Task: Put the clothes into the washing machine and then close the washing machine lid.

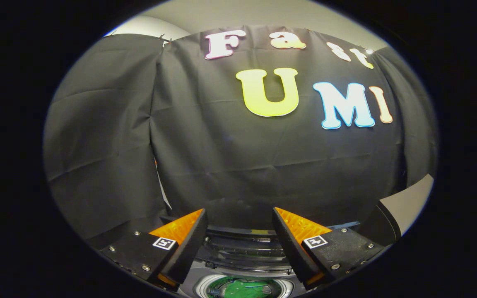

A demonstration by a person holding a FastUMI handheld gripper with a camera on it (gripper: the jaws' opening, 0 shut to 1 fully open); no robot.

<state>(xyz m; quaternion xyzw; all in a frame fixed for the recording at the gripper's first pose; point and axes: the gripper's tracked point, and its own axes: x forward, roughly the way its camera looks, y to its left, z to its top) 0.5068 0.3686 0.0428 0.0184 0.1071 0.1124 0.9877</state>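
Hovering above the washer, the gripper stands wide open with nothing between its 2 fingers. Green clothes lie inside the washer's drum, below the fingers. The lid, raised at the washer's right, looks rigid and smooth; judged best pushed at its free edge.

Gripper: mine, two wedge-shaped fingers with a gap between them, nothing in it.
Fingers: each tapers to a point toward 12 o'clock; ribbed, grid-textured faces.
Mounts: flat dark blocks at 7 and 5 o'clock, round silver screws along their edges.
Markings: a small square black-and-white tag on each mount, beside the finger.
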